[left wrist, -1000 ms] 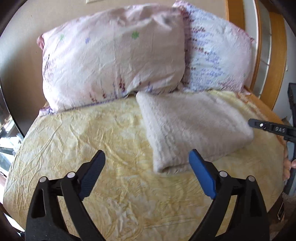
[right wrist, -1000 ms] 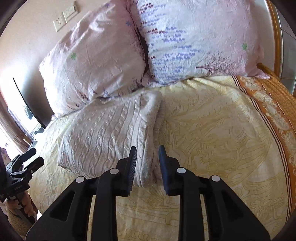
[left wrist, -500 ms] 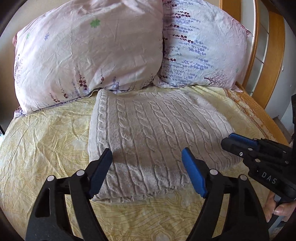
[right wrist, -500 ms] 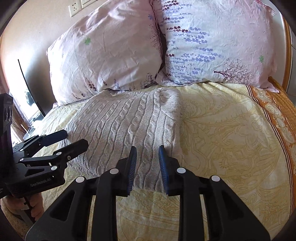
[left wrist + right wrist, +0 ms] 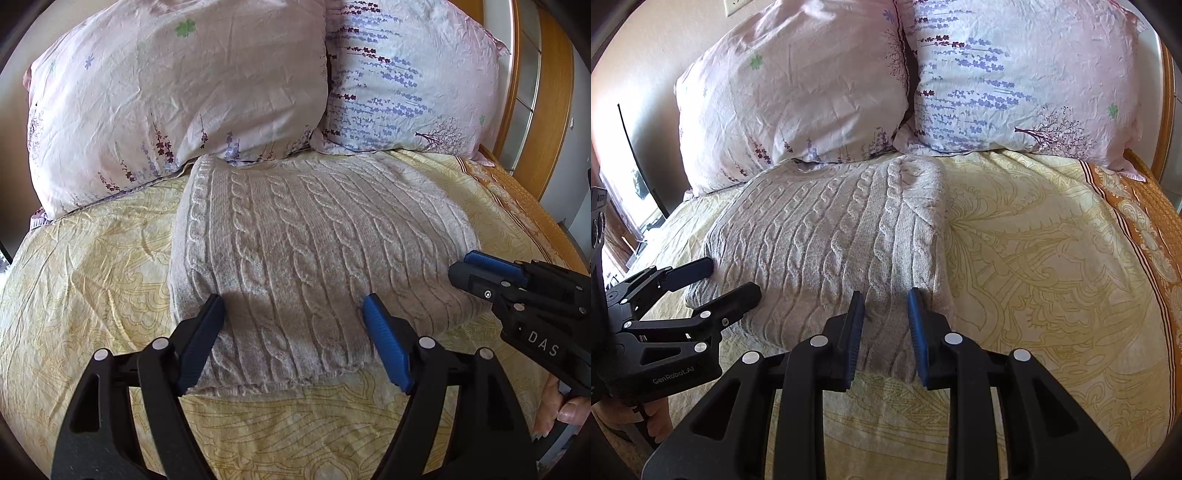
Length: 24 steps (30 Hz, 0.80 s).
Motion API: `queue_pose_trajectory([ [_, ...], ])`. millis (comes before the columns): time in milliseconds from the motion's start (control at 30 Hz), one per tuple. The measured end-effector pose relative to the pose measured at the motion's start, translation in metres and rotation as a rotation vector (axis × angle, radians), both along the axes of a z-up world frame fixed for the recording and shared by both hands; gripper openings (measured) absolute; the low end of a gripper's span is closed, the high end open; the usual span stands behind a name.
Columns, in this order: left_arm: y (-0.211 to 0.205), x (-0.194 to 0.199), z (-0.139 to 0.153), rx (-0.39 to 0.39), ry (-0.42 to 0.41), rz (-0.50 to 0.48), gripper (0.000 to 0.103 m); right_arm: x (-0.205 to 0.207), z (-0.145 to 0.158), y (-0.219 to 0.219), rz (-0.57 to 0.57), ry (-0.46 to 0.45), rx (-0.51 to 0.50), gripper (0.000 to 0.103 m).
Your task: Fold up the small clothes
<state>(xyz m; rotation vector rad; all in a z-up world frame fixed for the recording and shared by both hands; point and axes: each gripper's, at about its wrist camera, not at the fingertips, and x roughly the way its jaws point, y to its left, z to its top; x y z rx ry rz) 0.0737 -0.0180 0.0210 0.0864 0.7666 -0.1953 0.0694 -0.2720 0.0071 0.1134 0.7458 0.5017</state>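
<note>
Left wrist view: on the yellow bedspread (image 5: 92, 280), just below two pillows (image 5: 177, 92), the cable-knit sweater (image 5: 314, 243) already lies folded into a thick rectangle. I judge little remains; my left gripper (image 5: 293, 341) gapes wide over its near edge, my right gripper (image 5: 884, 332) hovers partly open, both empty.

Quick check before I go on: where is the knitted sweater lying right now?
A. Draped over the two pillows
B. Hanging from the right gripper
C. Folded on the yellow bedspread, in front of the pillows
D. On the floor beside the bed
C: the sweater lies folded flat on the bedspread, its far edge at the base of the pillows, and neither the left gripper nor the right gripper holds it.
</note>
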Motion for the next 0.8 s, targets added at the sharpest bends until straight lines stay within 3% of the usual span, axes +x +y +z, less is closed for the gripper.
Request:
queue_pose_trajectory([
  [433, -0.001, 0.005, -0.01, 0.004, 0.036, -0.004, 0.085, 0.001, -0.002, 0.009, 0.046, 0.0, -0.077, 0.034],
  [800, 0.001, 0.014, -0.016, -0.016, 0.072, -0.012, 0.092, -0.005, -0.008, 0.019, 0.084, -0.069, -0.176, 0.034],
])
